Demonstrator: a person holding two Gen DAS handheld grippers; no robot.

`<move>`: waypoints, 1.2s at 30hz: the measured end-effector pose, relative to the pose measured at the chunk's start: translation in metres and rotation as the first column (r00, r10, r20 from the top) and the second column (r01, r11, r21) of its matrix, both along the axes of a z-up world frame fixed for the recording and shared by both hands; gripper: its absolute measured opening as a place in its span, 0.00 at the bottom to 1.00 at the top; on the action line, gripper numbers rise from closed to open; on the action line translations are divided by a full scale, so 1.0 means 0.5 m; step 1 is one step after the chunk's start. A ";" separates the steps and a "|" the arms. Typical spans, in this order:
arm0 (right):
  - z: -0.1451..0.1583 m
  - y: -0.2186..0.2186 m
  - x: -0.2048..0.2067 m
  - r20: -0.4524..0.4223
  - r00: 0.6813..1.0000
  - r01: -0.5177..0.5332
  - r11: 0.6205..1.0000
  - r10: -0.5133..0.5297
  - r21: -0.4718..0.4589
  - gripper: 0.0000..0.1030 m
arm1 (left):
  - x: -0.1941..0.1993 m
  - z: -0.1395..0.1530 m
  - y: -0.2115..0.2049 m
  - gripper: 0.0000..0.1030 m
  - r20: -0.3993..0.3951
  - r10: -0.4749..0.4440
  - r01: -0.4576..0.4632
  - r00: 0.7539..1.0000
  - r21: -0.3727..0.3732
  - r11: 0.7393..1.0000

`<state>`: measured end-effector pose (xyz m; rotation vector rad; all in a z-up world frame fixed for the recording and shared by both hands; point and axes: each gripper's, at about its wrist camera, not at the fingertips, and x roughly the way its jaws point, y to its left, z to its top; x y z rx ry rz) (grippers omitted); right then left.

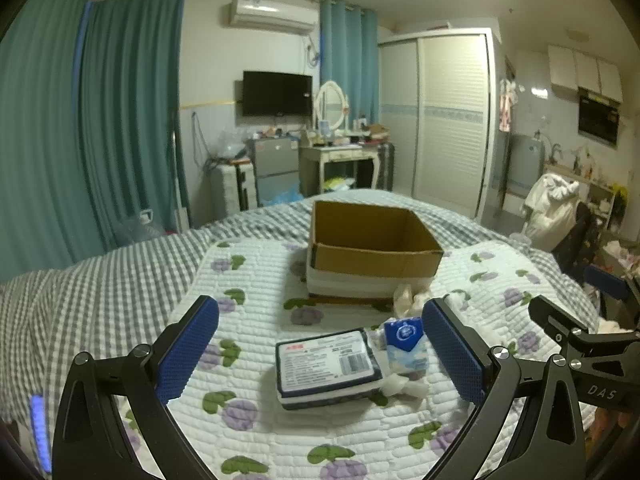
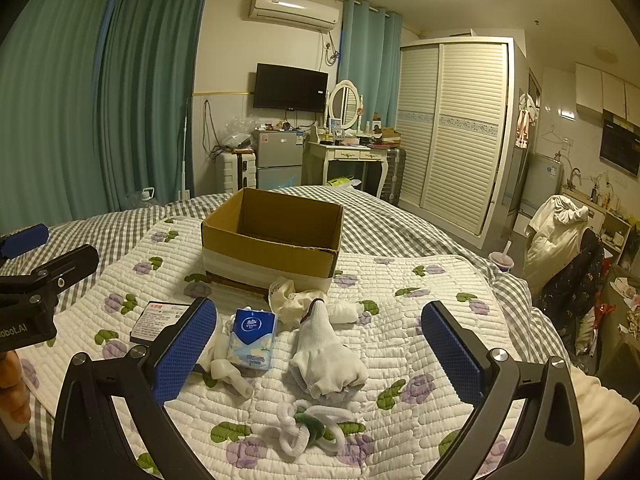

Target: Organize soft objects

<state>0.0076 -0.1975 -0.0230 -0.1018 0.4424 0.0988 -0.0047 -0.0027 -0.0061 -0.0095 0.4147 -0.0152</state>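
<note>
On the quilted bed, both tongs gape wide and empty: left tongs straddle the wipes pack, right tongs frame the white glove, cardboard box beyond, likely their destination.

wipes pack — partly behind right claw finger | box floor — hidden

Left gripper is level, its blue-padded fingers spread wide apart, holding nothing. Right gripper is the same: fingers wide apart and empty. A hand shows at the right view's left edge.
</note>
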 end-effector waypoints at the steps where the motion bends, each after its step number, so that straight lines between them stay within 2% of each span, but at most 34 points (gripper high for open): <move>1: 0.001 -0.001 -0.003 -0.001 1.000 -0.002 1.000 0.002 0.001 1.00 | -0.007 0.001 0.000 1.00 0.001 -0.002 0.002 1.000 -0.002 1.000; 7: -0.013 -0.013 -0.023 -0.033 0.999 -0.013 1.000 0.013 -0.008 1.00 | -0.020 -0.022 -0.008 1.00 -0.045 -0.008 0.008 0.999 0.007 1.000; 9: -0.031 -0.017 -0.021 -0.062 0.998 -0.017 1.000 0.016 -0.006 1.00 | -0.017 -0.065 -0.017 1.00 -0.102 -0.013 0.015 0.995 0.020 1.000; 15: -0.150 -0.007 0.021 -0.230 0.973 -0.022 0.999 0.014 -0.033 1.00 | 0.012 -0.174 -0.046 1.00 -0.224 -0.012 0.028 0.975 0.068 0.997; 18: -0.211 0.001 0.044 -0.313 0.950 -0.023 0.999 0.009 -0.039 0.99 | 0.027 -0.194 -0.049 1.00 -0.263 -0.013 0.032 0.965 0.069 0.997; 20: -0.243 -0.005 0.058 -0.350 0.937 -0.008 0.999 -0.007 -0.039 0.95 | 0.036 -0.211 -0.049 1.00 -0.293 -0.009 0.029 0.956 0.066 0.997; 23: -0.274 -0.019 0.076 -0.394 0.919 0.010 1.000 -0.015 -0.015 0.89 | 0.044 -0.220 -0.048 1.00 -0.313 -0.005 0.025 0.950 0.060 0.998; 24: -0.282 -0.024 0.080 -0.403 0.915 0.012 1.000 -0.012 -0.002 0.84 | 0.044 -0.220 -0.050 1.00 -0.316 -0.005 0.025 0.949 0.060 0.998; 26: -0.290 -0.029 0.087 -0.411 0.912 0.012 1.000 -0.006 0.010 0.72 | 0.047 -0.220 -0.048 1.00 -0.308 -0.006 0.026 0.951 0.062 0.998; 28: -0.295 -0.035 0.088 -0.421 0.907 0.007 1.000 0.006 0.028 0.50 | 0.043 -0.215 -0.053 1.00 -0.298 -0.006 0.028 0.955 0.069 0.997; 29: -0.295 -0.039 0.086 -0.421 0.907 0.003 0.999 0.014 0.039 0.49 | 0.045 -0.212 -0.055 1.00 -0.296 -0.006 0.029 0.955 0.072 0.997; 30: -0.292 -0.041 0.084 -0.417 0.909 -0.002 0.999 0.021 0.046 0.44 | 0.044 -0.208 -0.058 1.00 -0.293 -0.006 0.029 0.956 0.073 0.997; 31: -0.286 -0.044 0.078 -0.410 0.911 -0.016 0.998 0.036 0.053 0.27 | 0.042 -0.202 -0.063 1.00 -0.290 -0.010 0.032 0.957 0.073 0.997; 34: -0.258 -0.046 0.063 -0.382 0.922 -0.041 0.998 0.055 0.045 0.26 | 0.039 -0.189 -0.083 1.00 -0.290 -0.031 0.053 0.956 0.069 0.996; 36: -0.233 -0.055 0.053 -0.356 0.931 -0.056 0.996 0.078 0.073 0.26 | 0.039 -0.183 -0.096 1.00 -0.291 -0.039 0.061 0.956 0.068 0.996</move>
